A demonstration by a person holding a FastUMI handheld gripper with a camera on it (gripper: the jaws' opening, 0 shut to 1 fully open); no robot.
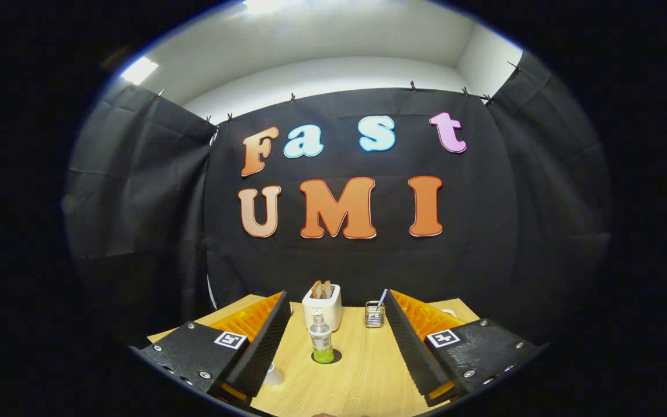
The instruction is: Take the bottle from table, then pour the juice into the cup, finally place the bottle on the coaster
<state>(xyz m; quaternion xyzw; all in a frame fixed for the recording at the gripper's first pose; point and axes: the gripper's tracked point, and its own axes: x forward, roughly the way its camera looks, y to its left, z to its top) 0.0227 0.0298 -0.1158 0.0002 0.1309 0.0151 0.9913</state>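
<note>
A small clear plastic bottle (pixel 321 339) stands upright on the wooden table (pixel 362 376), between the two fingers of the gripper (pixel 333 307) and a little ahead of their roots, touching neither. It has a pale cap, a label round its middle and a band of yellow-green juice filling its lowest part; the rest looks clear. The bottle sits on a dark round coaster (pixel 326 356), whose edge shows as a ring about its base. The fingers are spread wide apart, each a long wedge with a finely ribbed inner face, and nothing is held between them. Beyond the bottle, near the table's far edge, is a boxy white toaster (pixel 322 307) with rounded corners and two brown slices of toast (pixel 321 288) standing up out of its slots. Just beside it to the right stands a small wire-mesh holder (pixel 374 315) with a slim straw-like stick leaning out of it. The tabletop is light wood with a fine straight grain.
</note>
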